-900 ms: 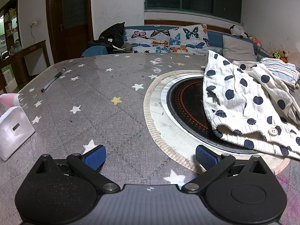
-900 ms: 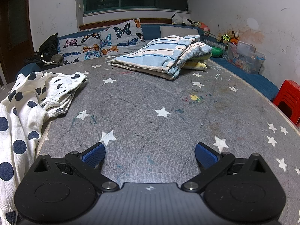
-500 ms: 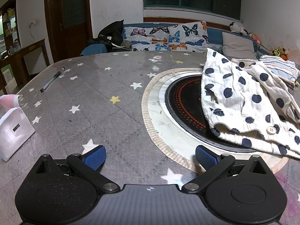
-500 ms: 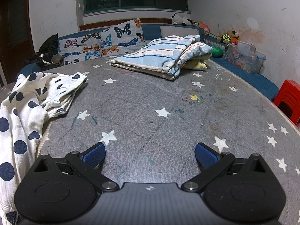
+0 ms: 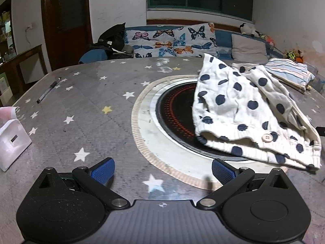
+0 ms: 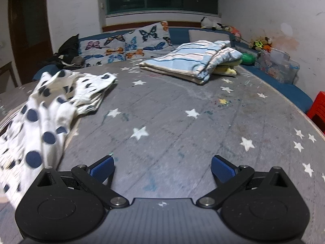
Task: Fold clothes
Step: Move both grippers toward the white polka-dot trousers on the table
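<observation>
**Folding barely begun: one garment done, the dotted one untouched**

Your left hand-held gripper (image 5: pixel 161 167) has its blue pads spread wide with nothing between them, only bare starred cloth and the edge of the round inset below. Your right hand-held gripper (image 6: pixel 161 167) is the same: pads far apart, nothing held, angled down at the grey surface (image 6: pixel 182 126).

Just ahead and to the right of your left gripper lies the polka-dot garment (image 5: pixel 243 111), white with navy spots. It sits crumpled in a loose heap, partly over the dark round hotplate (image 5: pixel 174 118) set into the surface, its ribbed hem and a button facing you. From the right wrist view the same garment lies at the left, just beside that gripper, blurred.

Farther back, the striped blue garment (image 6: pixel 189 61) rests as a neat flat stack, which looks like finished work.

So, as far as you can judge, one piece is folded and set aside; the dotted one is not yet flattened, let alone folded. You have yet to grasp it, spread it out and make every fold.
</observation>
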Action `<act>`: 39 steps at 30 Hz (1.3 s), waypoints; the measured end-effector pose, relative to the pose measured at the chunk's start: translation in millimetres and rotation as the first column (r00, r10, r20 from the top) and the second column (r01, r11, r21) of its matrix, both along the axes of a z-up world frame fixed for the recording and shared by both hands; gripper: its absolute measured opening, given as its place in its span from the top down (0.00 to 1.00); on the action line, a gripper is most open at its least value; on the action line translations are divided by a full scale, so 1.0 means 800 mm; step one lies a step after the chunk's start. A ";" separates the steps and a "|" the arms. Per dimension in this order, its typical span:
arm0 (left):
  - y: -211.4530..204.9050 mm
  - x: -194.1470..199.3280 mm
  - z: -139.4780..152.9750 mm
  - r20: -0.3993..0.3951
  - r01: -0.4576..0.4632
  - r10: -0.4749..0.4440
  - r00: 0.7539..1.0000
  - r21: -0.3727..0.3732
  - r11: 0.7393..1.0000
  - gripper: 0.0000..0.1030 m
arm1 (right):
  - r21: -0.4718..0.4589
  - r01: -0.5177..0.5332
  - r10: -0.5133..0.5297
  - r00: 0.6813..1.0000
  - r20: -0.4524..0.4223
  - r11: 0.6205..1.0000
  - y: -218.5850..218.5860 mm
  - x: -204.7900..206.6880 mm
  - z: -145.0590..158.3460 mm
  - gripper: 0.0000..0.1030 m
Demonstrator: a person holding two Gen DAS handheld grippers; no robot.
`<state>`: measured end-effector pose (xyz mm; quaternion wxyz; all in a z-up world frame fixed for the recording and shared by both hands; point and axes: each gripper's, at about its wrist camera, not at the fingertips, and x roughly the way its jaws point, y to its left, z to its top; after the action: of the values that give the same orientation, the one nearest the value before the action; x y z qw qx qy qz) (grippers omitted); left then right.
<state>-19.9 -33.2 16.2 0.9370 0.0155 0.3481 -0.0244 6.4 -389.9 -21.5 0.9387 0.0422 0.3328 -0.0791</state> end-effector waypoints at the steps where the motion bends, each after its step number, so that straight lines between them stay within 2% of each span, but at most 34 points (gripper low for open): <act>1: -0.002 -0.001 0.001 0.000 0.003 -0.003 1.000 -0.001 1.000 0.00 | 0.004 -0.007 0.007 1.000 0.001 1.000 0.003 -0.003 0.001 0.00; 25: -0.045 -0.028 0.018 0.030 0.093 -0.093 0.995 -0.002 0.996 0.00 | 0.018 -0.157 0.156 0.986 0.059 0.987 0.076 -0.075 0.026 0.00; 39: -0.054 -0.034 0.020 0.021 0.086 -0.087 0.996 0.011 0.996 0.00 | 0.030 -0.210 0.207 0.975 0.077 0.977 0.100 -0.092 0.035 0.00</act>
<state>-46.9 -76.6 31.9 0.9386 0.0355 0.3374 -0.0631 -67.0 -309.8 6.7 0.9524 0.0279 0.3022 0.0280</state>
